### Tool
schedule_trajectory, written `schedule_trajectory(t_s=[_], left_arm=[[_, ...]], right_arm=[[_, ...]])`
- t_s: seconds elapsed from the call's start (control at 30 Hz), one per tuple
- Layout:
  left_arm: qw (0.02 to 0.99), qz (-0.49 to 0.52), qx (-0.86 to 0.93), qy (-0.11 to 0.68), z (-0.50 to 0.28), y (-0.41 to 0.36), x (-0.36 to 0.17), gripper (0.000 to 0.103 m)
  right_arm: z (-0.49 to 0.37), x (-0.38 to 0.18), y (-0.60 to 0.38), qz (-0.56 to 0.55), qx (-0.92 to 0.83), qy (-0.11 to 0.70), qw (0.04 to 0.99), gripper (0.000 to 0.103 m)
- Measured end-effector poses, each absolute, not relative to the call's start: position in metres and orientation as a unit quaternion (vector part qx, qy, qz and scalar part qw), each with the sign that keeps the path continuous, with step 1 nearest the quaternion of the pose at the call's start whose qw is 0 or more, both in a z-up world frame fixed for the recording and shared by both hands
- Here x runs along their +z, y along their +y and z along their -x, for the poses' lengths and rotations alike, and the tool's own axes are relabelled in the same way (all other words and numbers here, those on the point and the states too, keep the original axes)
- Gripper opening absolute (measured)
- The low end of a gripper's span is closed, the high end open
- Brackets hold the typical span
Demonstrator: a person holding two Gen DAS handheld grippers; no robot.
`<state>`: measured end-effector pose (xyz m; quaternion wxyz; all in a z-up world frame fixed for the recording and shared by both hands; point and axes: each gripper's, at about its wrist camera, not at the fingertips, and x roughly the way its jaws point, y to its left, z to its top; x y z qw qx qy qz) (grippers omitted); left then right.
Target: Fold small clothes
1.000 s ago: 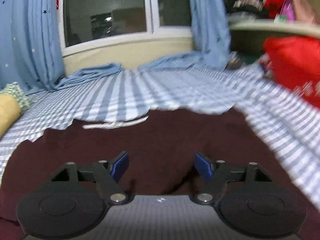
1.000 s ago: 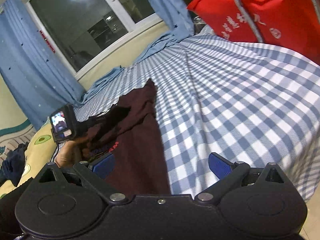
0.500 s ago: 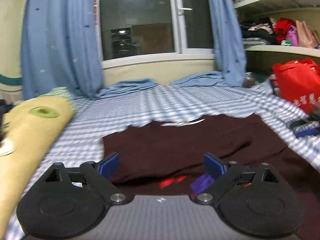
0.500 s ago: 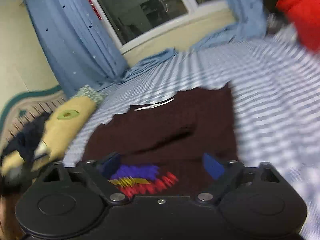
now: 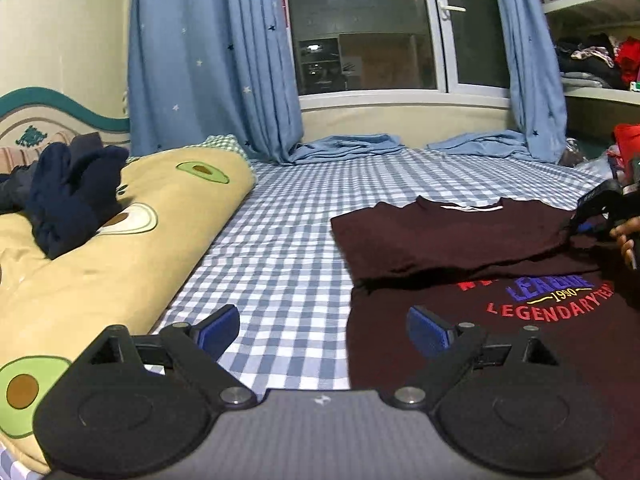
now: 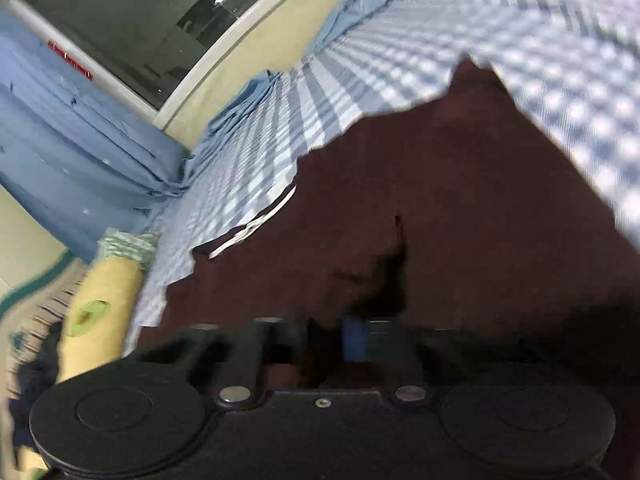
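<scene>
Your right claw (image 6: 324, 336) has just been closing, and its blue pads now sit nearly pressed together on a bunched fold of the dark maroon cotton T-shirt (image 5: 460, 240). The right wrist view is blurred, so the exact bite is hard to read, but fabric plainly lies between the pads. A second ago that claw stood wide over the bare checked sheet beside the shirt; now it is down on the cloth at the shirt's right side, where a hand (image 5: 624, 240) shows at the edge of the left view.

Your left claw (image 5: 324, 330) is spread wide and pinches nothing. It has swung off the garment: earlier maroon cloth filled the space between its pads, and now it hangs above the blue-and-white checked bedsheet (image 5: 288, 248), its right pad just over the shirt's left edge.

The shirt lies flat on the bed, its upper part already folded down across the chest. I judge the next fold is starting from the right, with the left side still unheld.

On the chest print you can read "1990" in yellow and "LEGENDARY" in red; the blue word above looks like "LEAGUE", partly hidden by the fold. A white neck tape shows at the collar, its wording too small to read.
</scene>
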<state>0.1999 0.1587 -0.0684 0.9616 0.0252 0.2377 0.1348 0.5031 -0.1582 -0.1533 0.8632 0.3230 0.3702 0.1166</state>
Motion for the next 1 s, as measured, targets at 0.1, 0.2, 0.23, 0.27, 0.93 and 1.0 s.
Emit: schedule_trajectory(t_s=[0.1, 0.2, 0.23, 0.27, 0.93, 1.0], left_arm=[[0.963, -0.018, 0.132, 0.236, -0.199, 0.161, -0.07, 0.093], [0.96, -0.014, 0.129, 0.247, -0.208, 0.156, -0.077, 0.093], [0.96, -0.013, 0.127, 0.248, -0.211, 0.153, -0.08, 0.093], [0.96, -0.014, 0.126, 0.25, -0.212, 0.151, -0.081, 0.093], [0.938, -0.185, -0.053, 0.29, -0.111, 0.087, -0.083, 0.097], [0.923, -0.235, -0.076, 0.297, -0.098, 0.075, -0.088, 0.097]], right_arm=[[-0.491, -0.132, -0.162, -0.319, 0.148, 0.304, 0.885, 0.013], [-0.496, -0.135, -0.176, -0.306, 0.11, 0.323, 0.889, 0.013], [-0.501, -0.143, -0.179, -0.294, 0.093, 0.352, 0.884, 0.014], [-0.502, -0.15, -0.181, -0.276, 0.082, 0.369, 0.883, 0.017], [-0.246, 0.001, -0.236, -0.118, 0.19, 0.297, 0.928, 0.099], [-0.215, 0.007, -0.235, -0.116, 0.194, 0.299, 0.927, 0.099]])
